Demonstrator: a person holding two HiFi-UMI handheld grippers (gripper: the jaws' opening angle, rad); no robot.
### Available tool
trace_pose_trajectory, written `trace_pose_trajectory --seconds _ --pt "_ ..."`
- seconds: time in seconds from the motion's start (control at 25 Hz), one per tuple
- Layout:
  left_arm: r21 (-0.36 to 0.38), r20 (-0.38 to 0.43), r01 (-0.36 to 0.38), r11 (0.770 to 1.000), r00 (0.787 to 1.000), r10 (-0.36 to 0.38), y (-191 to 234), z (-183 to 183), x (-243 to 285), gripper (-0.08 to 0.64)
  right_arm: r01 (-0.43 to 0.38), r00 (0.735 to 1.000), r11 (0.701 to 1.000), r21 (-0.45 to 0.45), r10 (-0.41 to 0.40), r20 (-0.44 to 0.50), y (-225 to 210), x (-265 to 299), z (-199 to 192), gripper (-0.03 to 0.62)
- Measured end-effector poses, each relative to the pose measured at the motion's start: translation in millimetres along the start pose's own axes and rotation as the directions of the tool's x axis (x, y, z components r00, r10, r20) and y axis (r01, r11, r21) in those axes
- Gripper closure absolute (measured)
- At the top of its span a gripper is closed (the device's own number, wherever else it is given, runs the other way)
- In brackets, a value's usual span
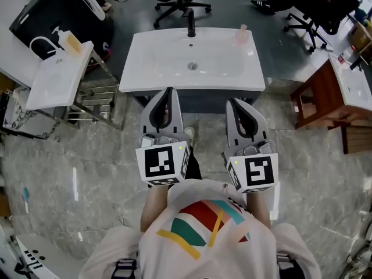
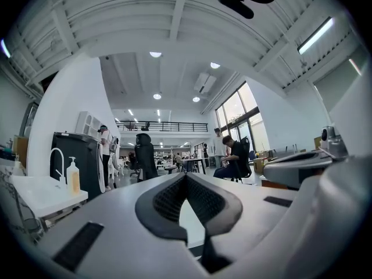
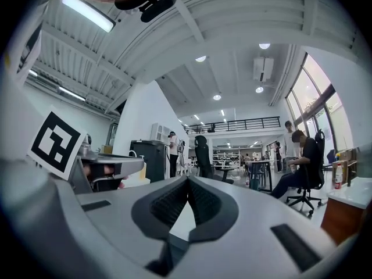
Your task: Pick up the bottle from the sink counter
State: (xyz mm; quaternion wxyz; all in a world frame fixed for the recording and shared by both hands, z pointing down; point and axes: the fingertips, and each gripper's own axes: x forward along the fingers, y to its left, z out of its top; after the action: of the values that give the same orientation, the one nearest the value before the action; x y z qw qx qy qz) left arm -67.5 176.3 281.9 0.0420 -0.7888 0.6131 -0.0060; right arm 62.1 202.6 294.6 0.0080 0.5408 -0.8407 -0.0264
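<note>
- two grippers: the left gripper [image 1: 170, 90] and the right gripper [image 1: 233, 102] are held side by side, both pointing at the white sink surface [image 1: 151, 68].
- the left gripper's fingers [image 2: 165, 199] meet at the tips with nothing between them; the right gripper's fingers [image 3: 165, 205] are closed the same way, also empty.
- one bottle [image 1: 241, 35], pale pink as far as the small blur shows, stands at the back right of the sink surface, right of the one black tap [image 1: 190, 23] and well apart from both grippers.
- only the head view shows the bottle and the tap.
- the gripper views show the hall beyond, with a balcony rail [image 3: 232, 124] and ceiling lights [image 2: 155, 54].
</note>
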Motion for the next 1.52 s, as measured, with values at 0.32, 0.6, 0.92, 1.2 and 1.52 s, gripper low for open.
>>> trace_pose_trajectory --seconds 0.32,0.6,0.92,1.2,1.52 --pt "-0.011 -0.042 0.019 1.0 0.999 -0.02 17.4 -24.1 39.4 0.541 -0.007 0.999 1.0 0.014 0.008 -0.049 -0.1 42.0 -22.0 0.58" --pt "-0.034 -0.056 0.048 0.998 0.997 -0.05 34.3 -34.9 92.5 0.541 -0.007 0.996 1.0 0.014 0.008 -0.084 -11.0 94.4 -33.0 0.58" --pt "-0.063 -0.049 0.07 0.996 0.996 -0.073 69.9 -34.0 161.7 0.541 0.009 0.995 1.0 0.012 -0.008 -0.098 -24.1 173.8 -27.0 0.58" --pt "-0.074 -0.032 0.104 0.992 0.994 -0.107 109.3 -23.9 238.3 0.541 0.03 0.994 0.999 -0.029 -0.033 -0.106 -36.2 263.4 -12.2 0.58" --pt "-0.075 -0.012 0.119 0.99 0.993 -0.121 163.1 -24.5 316.6 0.541 0.055 0.993 0.998 -0.031 -0.058 -0.107 -47.2 355.5 -10.9 0.58"
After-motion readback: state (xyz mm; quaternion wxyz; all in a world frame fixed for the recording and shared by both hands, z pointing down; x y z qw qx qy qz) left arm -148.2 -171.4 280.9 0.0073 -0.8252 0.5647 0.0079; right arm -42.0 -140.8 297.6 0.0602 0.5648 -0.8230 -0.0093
